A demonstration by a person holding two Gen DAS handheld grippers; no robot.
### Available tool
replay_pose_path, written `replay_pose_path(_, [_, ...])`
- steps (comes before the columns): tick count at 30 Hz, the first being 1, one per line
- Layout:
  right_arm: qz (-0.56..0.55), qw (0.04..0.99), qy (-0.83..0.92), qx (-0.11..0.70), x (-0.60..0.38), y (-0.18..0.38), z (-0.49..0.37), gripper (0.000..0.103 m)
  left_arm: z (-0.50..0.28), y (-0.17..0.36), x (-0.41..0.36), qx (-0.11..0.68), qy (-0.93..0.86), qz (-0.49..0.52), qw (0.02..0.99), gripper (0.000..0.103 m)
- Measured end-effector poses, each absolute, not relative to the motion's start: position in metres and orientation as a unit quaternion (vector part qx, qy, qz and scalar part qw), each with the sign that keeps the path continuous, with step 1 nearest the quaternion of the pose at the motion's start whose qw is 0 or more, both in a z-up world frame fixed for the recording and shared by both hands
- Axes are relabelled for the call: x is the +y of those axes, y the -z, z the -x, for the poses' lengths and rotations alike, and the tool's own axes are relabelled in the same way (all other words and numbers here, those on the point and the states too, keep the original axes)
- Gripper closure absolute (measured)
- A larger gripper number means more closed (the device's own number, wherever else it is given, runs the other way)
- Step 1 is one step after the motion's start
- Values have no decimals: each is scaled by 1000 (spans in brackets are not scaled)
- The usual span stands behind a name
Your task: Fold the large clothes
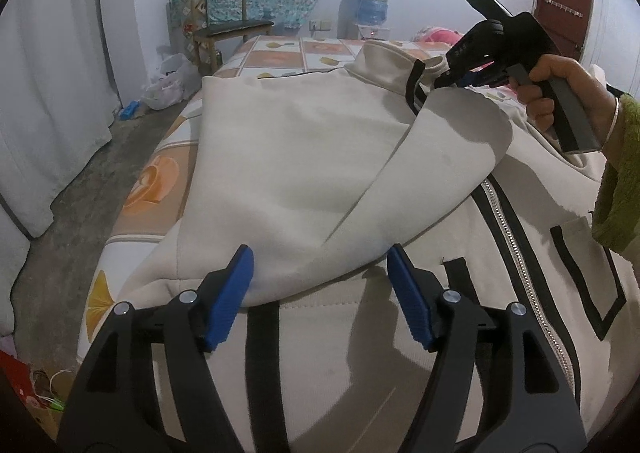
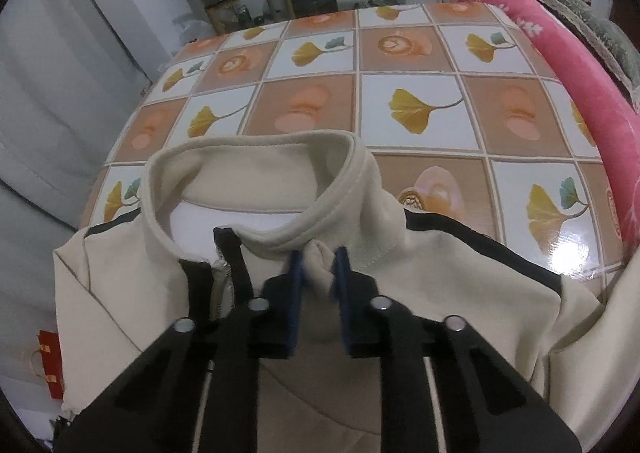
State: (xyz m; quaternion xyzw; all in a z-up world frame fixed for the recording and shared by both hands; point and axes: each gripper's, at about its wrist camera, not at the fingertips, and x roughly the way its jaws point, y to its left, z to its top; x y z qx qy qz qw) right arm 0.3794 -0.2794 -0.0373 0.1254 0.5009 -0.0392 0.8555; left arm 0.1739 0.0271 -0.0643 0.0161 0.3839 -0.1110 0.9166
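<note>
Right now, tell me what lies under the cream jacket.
Under the jacket lies the table's tiled ginkgo-and-coffee-cup cloth, bare beyond the collar. Whatever sits beneath the jacket's body is covered.

My cream zip-up jacket with black stripes runs off the frame at five o'clock; its folded sleeve hides the front beneath. The hem is unseen.

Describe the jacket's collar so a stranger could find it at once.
Start at the table with the ginkgo-leaf and coffee-cup tile cloth. On it lies a cream zip jacket with black stripes. The collar is the upright cream band curving round the neck opening at its far end, plain, unlike the black-trimmed panels below it.
</note>
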Motion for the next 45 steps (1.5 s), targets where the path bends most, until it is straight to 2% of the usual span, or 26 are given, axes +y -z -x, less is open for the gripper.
replay_pose_path(8, [-120, 893, 8, 433, -278, -19, -328, 92, -173, 64, 30, 384, 115, -7, 916, 38])
replay_pose_path(14, [-102, 931, -59, 345, -281, -79, -212, 91, -163, 50, 40, 369, 131, 29, 920, 38])
replay_pose_path(16, [-97, 935, -75, 334, -284, -82, -173, 91, -154, 41, 41, 351, 143, 34, 925, 38])
replay_pose_path(19, [-106, 922, -103, 357, -289, -63, -113, 88, -142, 26, 38, 325, 160, 38, 931, 38])
replay_pose_path(23, [-143, 900, -66, 406, -303, -21, -60, 74, -142, 18, 29, 318, 166, 36, 933, 38])
replay_pose_path(27, [-276, 868, -59, 409, -329, 13, -31, 73, -152, 18, 21, 336, 156, 36, 928, 37])
replay_pose_path(28, [-300, 863, -51, 403, -334, 19, -26, 68, -155, 20, 19, 343, 153, 35, 926, 36])
replay_pose_path(29, [-315, 861, -41, 397, -336, 23, -24, 59, -157, 23, 17, 351, 149, 33, 924, 36])
replay_pose_path(31, [-330, 859, -26, 392, -336, 27, -23, 52, -164, 34, 13, 376, 137, 27, 916, 36])
replay_pose_path(34, [-317, 857, 3, 407, -326, 34, -28, 43, -170, 51, 10, 409, 122, 21, 904, 32])
replay_pose_path(36, [-295, 858, 22, 420, -321, 38, -33, 42, -170, 56, 5, 408, 119, 6, 905, 30])
replay_pose_path(38, [-274, 859, 31, 430, -316, 43, -36, 36, -169, 57, -1, 412, 120, -10, 903, 19])
replay_pose_path(45, [-224, 861, 40, 456, -302, 57, -42, 28, -169, 62, -13, 416, 100, -33, 903, 12])
